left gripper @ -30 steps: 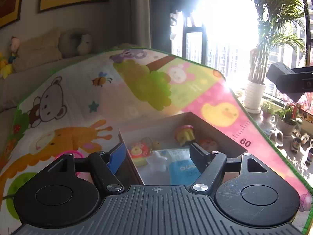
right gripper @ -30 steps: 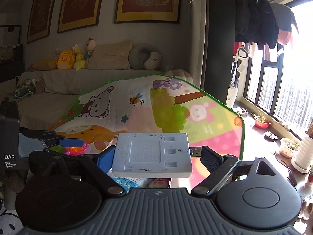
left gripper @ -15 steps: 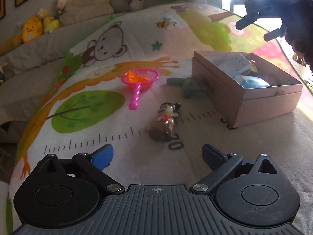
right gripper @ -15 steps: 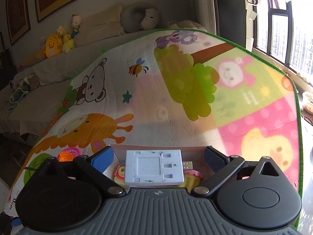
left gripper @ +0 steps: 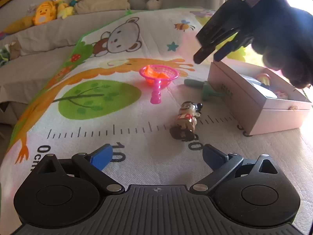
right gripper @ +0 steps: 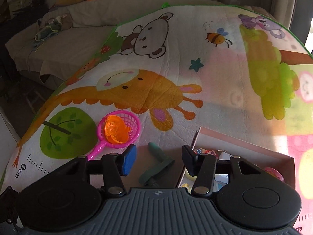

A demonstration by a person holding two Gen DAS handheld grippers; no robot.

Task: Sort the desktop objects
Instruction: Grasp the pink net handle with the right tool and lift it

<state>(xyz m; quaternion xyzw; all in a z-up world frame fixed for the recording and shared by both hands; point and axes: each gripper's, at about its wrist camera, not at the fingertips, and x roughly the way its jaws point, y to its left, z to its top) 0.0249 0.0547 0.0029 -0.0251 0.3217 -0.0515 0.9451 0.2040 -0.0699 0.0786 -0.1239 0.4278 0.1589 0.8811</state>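
My left gripper [left gripper: 157,155] hangs low over the play mat, jaws wide open and empty. Just beyond it a small figurine [left gripper: 184,120] lies on its back. Farther off sit a pink net [left gripper: 159,74] holding an orange toy [right gripper: 115,131], and a green tool [left gripper: 205,91] against the pink box [left gripper: 260,105]. My right gripper [left gripper: 207,57] hovers above the box's near-left corner. In the right wrist view its jaws [right gripper: 158,159] are closing, with the green tool [right gripper: 158,166] lying on the mat below them, untouched. The box [right gripper: 244,139] holds several small toys.
The mat [left gripper: 121,117] ends at a green border on the left, with a drop to the floor. A grey sofa [left gripper: 49,33] with plush toys [left gripper: 44,15] runs behind it. A dark gloved hand [left gripper: 279,45] fills the upper right of the left wrist view.
The white flat block has left my right jaws, which swung left and down over the green tool and narrowed. My left gripper swung from over the box down to the mat near the figurine.
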